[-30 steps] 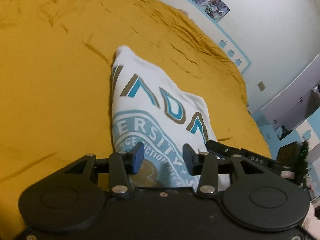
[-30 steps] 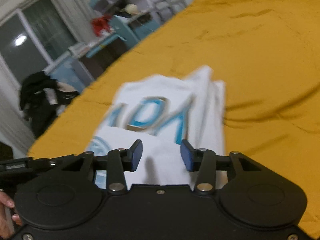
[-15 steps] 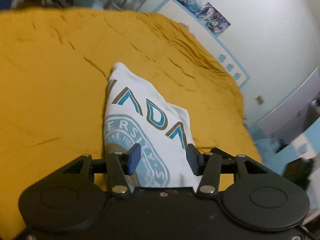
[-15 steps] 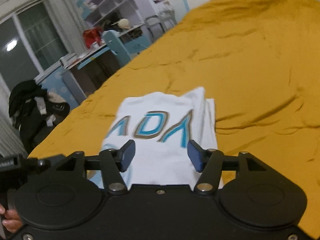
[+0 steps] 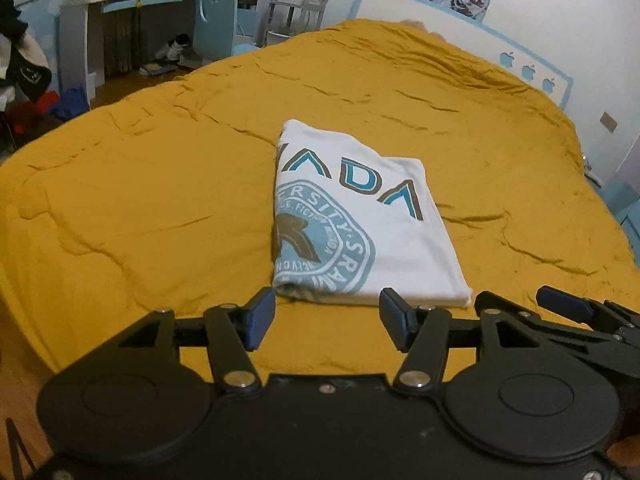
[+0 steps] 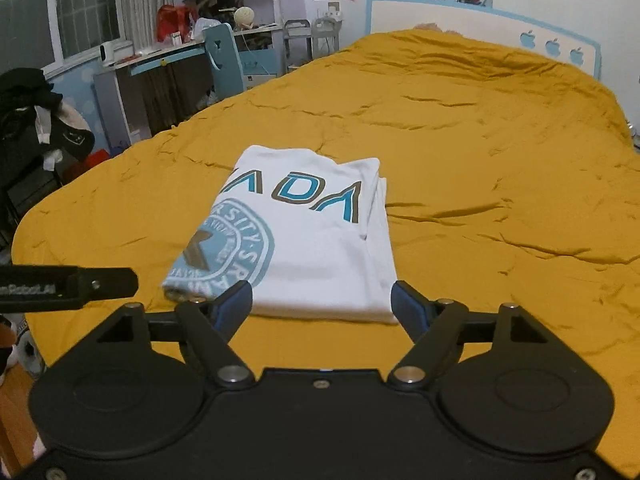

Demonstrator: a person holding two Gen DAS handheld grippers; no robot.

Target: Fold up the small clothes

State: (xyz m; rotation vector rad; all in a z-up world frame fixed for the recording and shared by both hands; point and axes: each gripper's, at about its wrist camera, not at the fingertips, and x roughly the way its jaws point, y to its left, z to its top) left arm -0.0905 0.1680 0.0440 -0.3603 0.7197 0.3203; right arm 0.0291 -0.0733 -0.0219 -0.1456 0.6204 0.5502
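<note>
A white T-shirt [image 5: 360, 216] with blue and brown lettering and a round blue emblem lies folded into a compact rectangle on the mustard bedspread [image 5: 140, 200]. It also shows in the right wrist view [image 6: 312, 240]. My left gripper [image 5: 326, 314] is open and empty, just short of the shirt's near edge. My right gripper [image 6: 322, 300] is open and empty, its fingertips at the shirt's near edge. The right gripper's fingers [image 5: 564, 306] show at the right of the left wrist view. The left gripper's body [image 6: 68, 282] shows at the left of the right wrist view.
The bedspread [image 6: 500, 160] is wrinkled all around the shirt. A white and blue headboard [image 6: 480, 20] stands at the far end. A desk with a blue chair [image 5: 216, 20] and shelves is beyond the bed's left side. Dark clothes [image 6: 36, 120] hang at the far left.
Both grippers have pulled back from over the shirt towards its near edge and their jaws have opened wider. The shirt stays folded on the bed.
</note>
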